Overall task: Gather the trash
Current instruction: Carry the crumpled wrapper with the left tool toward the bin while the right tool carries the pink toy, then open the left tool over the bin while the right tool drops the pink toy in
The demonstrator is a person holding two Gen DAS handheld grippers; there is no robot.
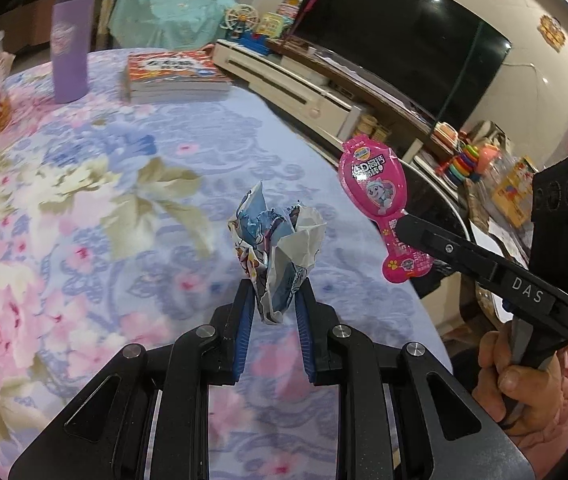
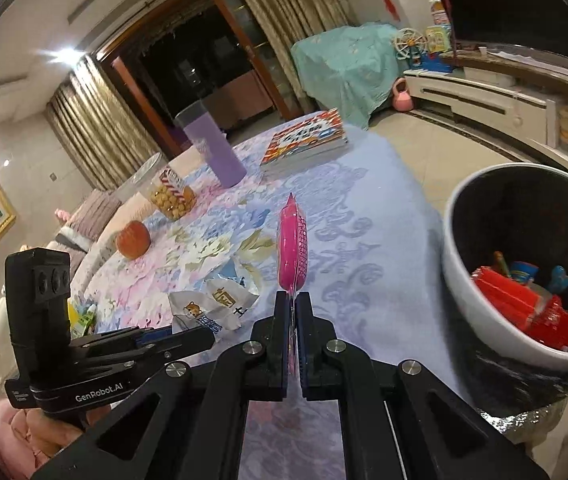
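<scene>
The left gripper (image 1: 274, 300) has its jaws closed on a crumpled wrapper (image 1: 278, 252), which stands up between the blue pads and is lifted clear of the table (image 1: 84, 200). The wrapper's lower end sits between the pads; most of it rises above the fingertips.

The right gripper (image 2: 293, 300) has its jaws shut tight on a pink packet (image 2: 292, 248). In the right wrist view the packet is seen edge-on, pinched by its thin lower end, the wider part sticking out past the fingertips. In the left wrist view the same packet (image 1: 371, 196) shows its flat printed face, held near the table's edge and to the right of the wrapper, apart from it.

A white bin (image 2: 483, 320) stands beside the table, to the right of the right gripper, with red trash (image 2: 523, 308) lying in it.

On the table lie a book (image 1: 176, 76), a purple cup (image 1: 70, 48), a snack tub (image 2: 168, 192) and an apple (image 2: 132, 240). Another wrapper (image 2: 212, 308) shows beside the left gripper in the right wrist view.
</scene>
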